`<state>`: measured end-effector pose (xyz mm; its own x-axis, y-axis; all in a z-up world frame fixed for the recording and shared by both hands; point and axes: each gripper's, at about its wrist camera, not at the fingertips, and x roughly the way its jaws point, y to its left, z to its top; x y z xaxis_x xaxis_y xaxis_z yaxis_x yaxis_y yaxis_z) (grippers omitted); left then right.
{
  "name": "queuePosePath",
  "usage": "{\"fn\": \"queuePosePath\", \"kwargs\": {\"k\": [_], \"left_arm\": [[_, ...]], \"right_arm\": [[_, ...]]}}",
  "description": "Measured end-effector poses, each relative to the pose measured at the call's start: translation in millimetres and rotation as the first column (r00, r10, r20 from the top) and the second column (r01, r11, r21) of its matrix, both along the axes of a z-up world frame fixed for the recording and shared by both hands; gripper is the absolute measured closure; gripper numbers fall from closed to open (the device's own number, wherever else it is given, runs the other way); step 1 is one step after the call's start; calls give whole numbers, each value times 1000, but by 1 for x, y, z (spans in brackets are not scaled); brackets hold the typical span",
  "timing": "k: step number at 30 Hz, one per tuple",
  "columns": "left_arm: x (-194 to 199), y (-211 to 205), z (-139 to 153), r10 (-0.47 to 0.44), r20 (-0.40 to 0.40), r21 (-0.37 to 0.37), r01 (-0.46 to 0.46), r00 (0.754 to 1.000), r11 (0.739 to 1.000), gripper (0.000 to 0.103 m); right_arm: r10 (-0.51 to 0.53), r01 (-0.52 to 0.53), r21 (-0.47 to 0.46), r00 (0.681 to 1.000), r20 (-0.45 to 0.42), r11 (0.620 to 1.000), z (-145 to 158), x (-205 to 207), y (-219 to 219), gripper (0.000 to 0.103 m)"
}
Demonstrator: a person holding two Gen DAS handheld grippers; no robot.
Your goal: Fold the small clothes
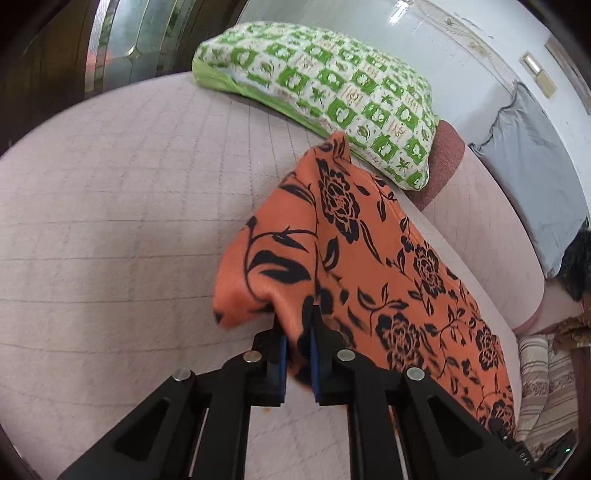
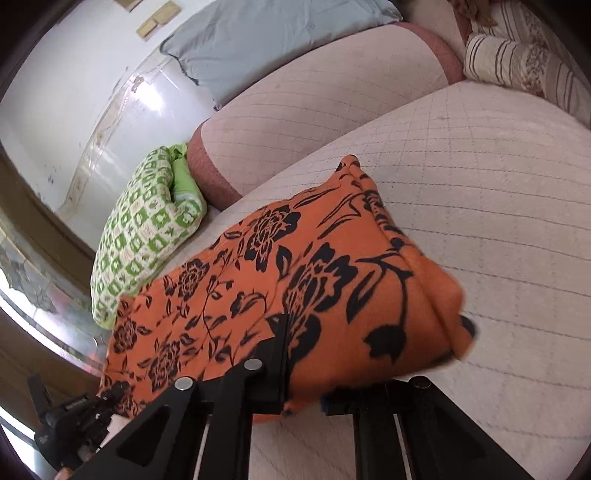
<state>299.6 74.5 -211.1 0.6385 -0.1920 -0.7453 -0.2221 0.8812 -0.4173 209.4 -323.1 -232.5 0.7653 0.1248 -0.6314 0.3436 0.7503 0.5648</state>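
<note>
A home, most likely a bedroom or sitting room. A wide bed (image 1: pixel 110 221) or mattress lies under a pale quilted cover with a stitched grid, edged by a dull red band (image 2: pixel 214 166). A green-and-white patterned pillow (image 1: pixel 332 92) rests on it, with a grey-blue pillow (image 2: pixel 266 37) against the white wall (image 1: pixel 443 44). Striped bedding (image 2: pixel 524 62) is heaped at one end, wall switches (image 2: pixel 155 20) show above, and dark wood furniture with glass (image 1: pixel 122 40) stands beside.
</note>
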Motion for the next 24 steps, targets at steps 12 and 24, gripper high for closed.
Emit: {"fn": "queuePosePath", "kwargs": {"k": [12, 24], "left_arm": [[-15, 59, -35, 70, -160, -242, -108, 985, 964, 56], [29, 34, -44, 48, -87, -359, -76, 995, 930, 21]], "right_arm": [[57, -40, 295, 997, -50, 955, -27, -22, -29, 84], [23, 4, 472, 998, -52, 882, -54, -7, -26, 24]]}}
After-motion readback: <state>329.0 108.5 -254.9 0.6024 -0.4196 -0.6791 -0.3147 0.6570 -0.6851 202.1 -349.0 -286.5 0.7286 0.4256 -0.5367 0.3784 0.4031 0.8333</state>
